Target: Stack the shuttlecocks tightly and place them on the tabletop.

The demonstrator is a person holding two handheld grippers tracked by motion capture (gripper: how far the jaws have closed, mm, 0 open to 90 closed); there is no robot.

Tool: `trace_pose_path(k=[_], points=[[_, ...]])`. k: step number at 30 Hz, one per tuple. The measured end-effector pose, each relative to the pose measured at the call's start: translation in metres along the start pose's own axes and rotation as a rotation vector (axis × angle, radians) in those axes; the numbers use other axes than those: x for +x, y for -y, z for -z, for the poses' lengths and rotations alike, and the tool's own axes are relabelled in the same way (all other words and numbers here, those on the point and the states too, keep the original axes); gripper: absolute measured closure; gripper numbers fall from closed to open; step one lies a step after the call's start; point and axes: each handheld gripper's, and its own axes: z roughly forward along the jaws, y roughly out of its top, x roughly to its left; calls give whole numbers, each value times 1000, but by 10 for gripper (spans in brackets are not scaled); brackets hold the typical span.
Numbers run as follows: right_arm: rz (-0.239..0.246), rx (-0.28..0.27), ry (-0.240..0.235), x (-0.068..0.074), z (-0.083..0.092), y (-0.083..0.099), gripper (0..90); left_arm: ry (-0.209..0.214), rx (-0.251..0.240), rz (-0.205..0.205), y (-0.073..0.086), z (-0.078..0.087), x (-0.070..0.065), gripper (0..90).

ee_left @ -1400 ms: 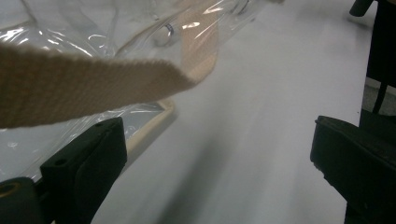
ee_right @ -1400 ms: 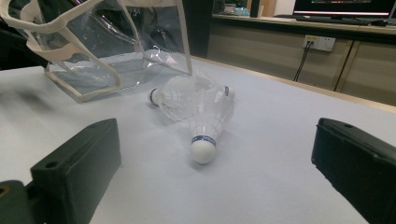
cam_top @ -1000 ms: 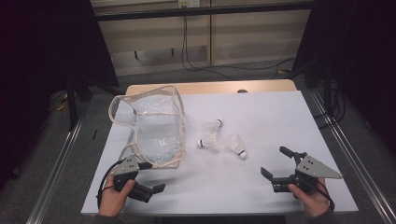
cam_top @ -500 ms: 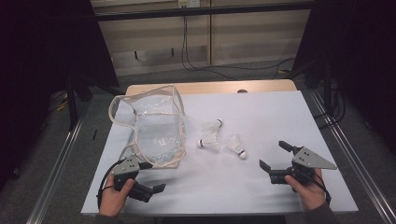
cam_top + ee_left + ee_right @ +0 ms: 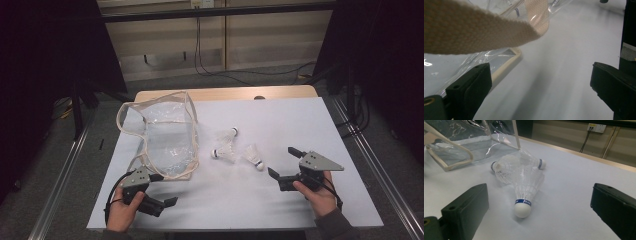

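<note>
A clear plastic bag [image 5: 165, 135] with beige trim lies at the table's left. Three white shuttlecocks with blue bands lie in a loose cluster mid-table: one [image 5: 228, 136] farthest, one [image 5: 222, 154] left, one [image 5: 251, 155] nearest my right hand. My right gripper [image 5: 281, 161] is open, its jaws pointing at them from the right. In the right gripper view the nearest shuttlecock [image 5: 525, 192] lies cork-first just ahead of the open gripper [image 5: 540, 206]. My left gripper [image 5: 165, 189] stands open by the bag's near corner; in its own view the bag's beige strap [image 5: 479, 30] hangs above the open gripper [image 5: 541, 87].
The white tabletop [image 5: 280, 115] has free room on its right half and along the front edge. A wooden strip [image 5: 225, 93] runs along the far edge. Metal rails [image 5: 372, 165] flank both sides of the table, with dark floor beyond.
My right gripper has crept forward and to the left, closer to the shuttlecocks. The left gripper, the bag and the shuttlecocks have stayed put.
</note>
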Motion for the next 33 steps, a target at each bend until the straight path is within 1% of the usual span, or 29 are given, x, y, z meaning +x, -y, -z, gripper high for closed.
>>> trace_pose_path(k=[5,10,12,13,21,22,25,26,31,33], points=[[-8,11,-7,-1,-6,-4,9,-5,-2,0,0,0,0,39],[-15,27,2,-3,-12,-6,9,1,0,-2,0,0,0,39],[-24,33,1,-3,-13,-8,9,-1,-10,9,0,0,-1,39],[-27,37,-2,-3,-14,-8,9,0,-3,1,0,0,0,39],[-48,41,-4,-5,-21,-12,9,3,-8,6,0,0,0,39],[-44,46,-3,-6,-22,-13,9,4,-10,6,0,0,0,39],[-60,49,-2,-6,-25,-14,9,5,-12,6,-1,0,0,39],[-57,52,-1,-6,-25,-15,9,6,-9,3,-1,0,0,39],[-58,57,4,-6,-30,-19,8,8,-24,8,-1,0,0,39],[-61,52,-6,-5,-32,-20,9,14,-31,5,-2,0,0,39]])
